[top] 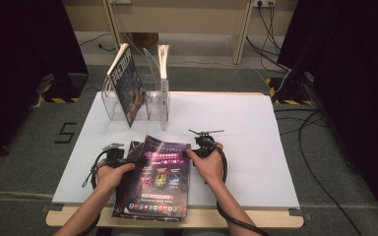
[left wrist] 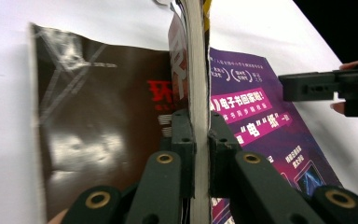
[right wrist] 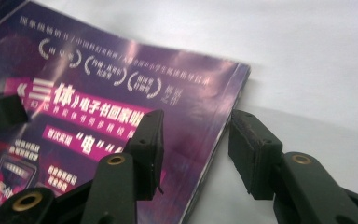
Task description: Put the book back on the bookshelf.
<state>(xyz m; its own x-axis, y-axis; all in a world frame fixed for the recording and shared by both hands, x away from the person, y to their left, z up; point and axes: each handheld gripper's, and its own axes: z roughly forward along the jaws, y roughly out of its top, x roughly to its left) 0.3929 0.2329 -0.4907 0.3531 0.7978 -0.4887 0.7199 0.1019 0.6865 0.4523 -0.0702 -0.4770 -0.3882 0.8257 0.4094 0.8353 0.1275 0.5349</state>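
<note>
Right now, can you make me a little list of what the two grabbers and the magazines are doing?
left gripper: shut on the edge of the purple magazine, lifting that side
right gripper: open, jaws on either side of the magazine's far edge
brown magazine: lies flat underneath
clear rack: at the back of the white table, holds two upright magazines
magazine in rack: leaning

Three magazines: one purple magazine [top: 163, 179] at lower centre, two standing magazines [top: 127, 83] in one clear rack [top: 109, 101] at upper left; two grippers [top: 114, 153].
</note>
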